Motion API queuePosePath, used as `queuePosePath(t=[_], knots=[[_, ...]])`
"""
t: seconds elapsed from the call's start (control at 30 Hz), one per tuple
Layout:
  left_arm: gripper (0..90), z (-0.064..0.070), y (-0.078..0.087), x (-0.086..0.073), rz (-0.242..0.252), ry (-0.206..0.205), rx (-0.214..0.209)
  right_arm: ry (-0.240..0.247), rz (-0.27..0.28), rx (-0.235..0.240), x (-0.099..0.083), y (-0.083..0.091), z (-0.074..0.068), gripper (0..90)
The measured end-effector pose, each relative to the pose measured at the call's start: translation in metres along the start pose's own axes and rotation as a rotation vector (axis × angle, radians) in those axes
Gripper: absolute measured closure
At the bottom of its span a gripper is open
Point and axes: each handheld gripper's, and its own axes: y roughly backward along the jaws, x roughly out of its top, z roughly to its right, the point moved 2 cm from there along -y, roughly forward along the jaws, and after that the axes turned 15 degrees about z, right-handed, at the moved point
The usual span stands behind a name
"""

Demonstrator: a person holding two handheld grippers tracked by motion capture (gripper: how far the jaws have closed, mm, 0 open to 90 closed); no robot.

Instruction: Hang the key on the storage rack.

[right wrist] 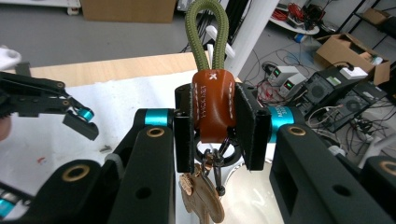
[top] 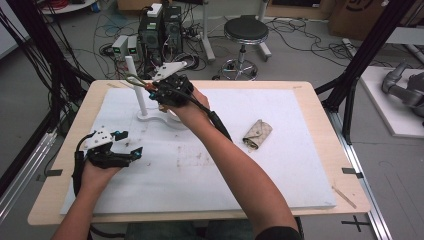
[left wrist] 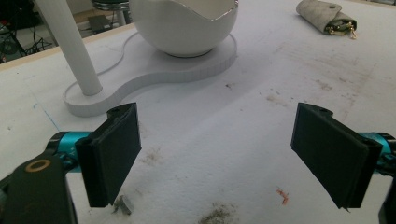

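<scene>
The keyring (right wrist: 212, 105) is in my right gripper (right wrist: 215, 126): a brown leather tab with stitched edges and stamped letters, an olive cord loop rising from its top, a dark metal ring below it, and a brass-coloured key (right wrist: 201, 196) hanging from the ring. My right jaws are closed flat on the two sides of the leather tab, so the loop stands up between them and the key dangles beneath. In the high view that gripper (top: 152, 90) is held up over the far left of the table, just beside the white post (top: 136, 85) and over the bowl (top: 172, 114).

The bowl (left wrist: 184, 25) is white, smooth and round with a wavy rim; I cannot see what it holds. It sits on a flat white base (left wrist: 140, 77) shaped like two joined discs, with the round post (left wrist: 70, 46) standing on the smaller one.

My left gripper (left wrist: 217, 154) is wide open and holds nothing, low over the white, stained mat (left wrist: 224, 116), near the base. A folded grey pouch (top: 257, 134) with a brass clasp lies well apart on the right.
</scene>
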Motion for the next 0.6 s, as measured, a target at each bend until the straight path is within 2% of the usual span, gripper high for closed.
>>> queuePosePath(t=[0.1, 0.5, 0.6], knots=[[15.8, 0.001, 0.0, 0.001, 0.001, -0.003, -0.001, 0.022, -0.012, 0.002, 0.003, -0.007, 0.0, 71.4], [15.8, -0.001, 0.0, 0.0, -0.002, 0.007, 0.003, 0.028, -0.049, -0.002, -0.003, -0.028, 0.001, 71.4], [15.8, -0.001, 0.0, -0.001, -0.002, 0.009, 0.003, 0.052, -0.054, -0.012, -0.005, -0.031, 0.0, 71.2]])
